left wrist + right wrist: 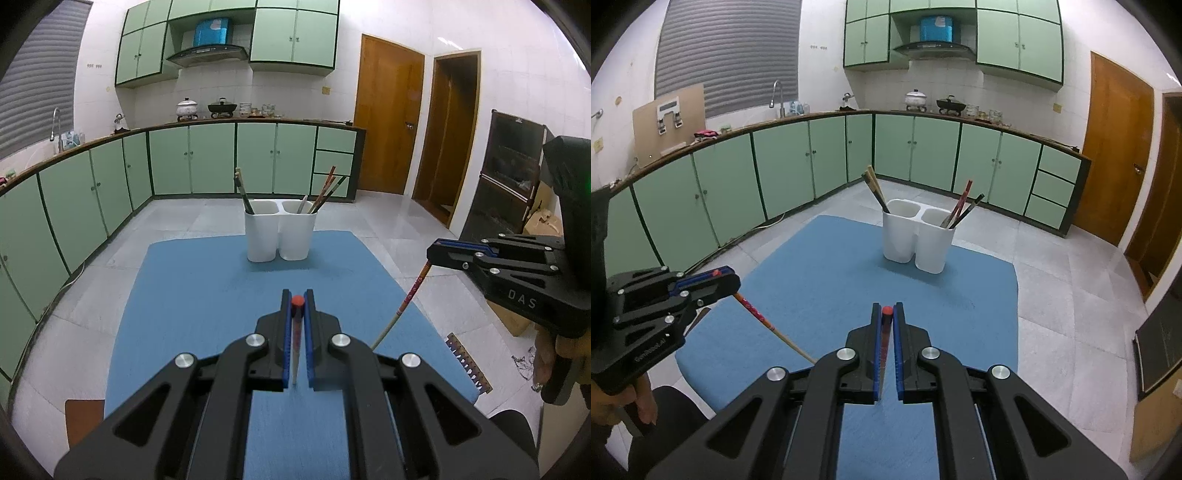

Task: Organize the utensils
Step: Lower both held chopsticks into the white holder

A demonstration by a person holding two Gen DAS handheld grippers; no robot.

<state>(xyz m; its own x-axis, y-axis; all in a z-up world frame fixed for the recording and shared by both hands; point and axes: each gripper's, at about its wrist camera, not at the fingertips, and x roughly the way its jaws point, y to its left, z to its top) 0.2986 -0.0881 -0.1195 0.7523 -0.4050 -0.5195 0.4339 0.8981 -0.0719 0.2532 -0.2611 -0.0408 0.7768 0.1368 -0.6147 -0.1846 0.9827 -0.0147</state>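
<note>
Nearest in the left wrist view, the left hand-held gripper (297, 306) is clamped on a red-tipped chopstick (296, 332), which lies lengthwise between the blue pads with its red end poking out at the fingertips. In the right wrist view, the right hand-held gripper (887, 314) grips a second red-tipped chopstick (884, 343) the same way. Both are held above the blue mat (207, 280) covering the bench. Seen from the side, each chopstick slants down from its closed jaws, pale end lowest. Farther off, near the mat's far edge, stands a white two-compartment holder (279, 232); two chopsticks (243, 192) lean in its left compartment, and several more (327, 192) lean in the right.
</note>
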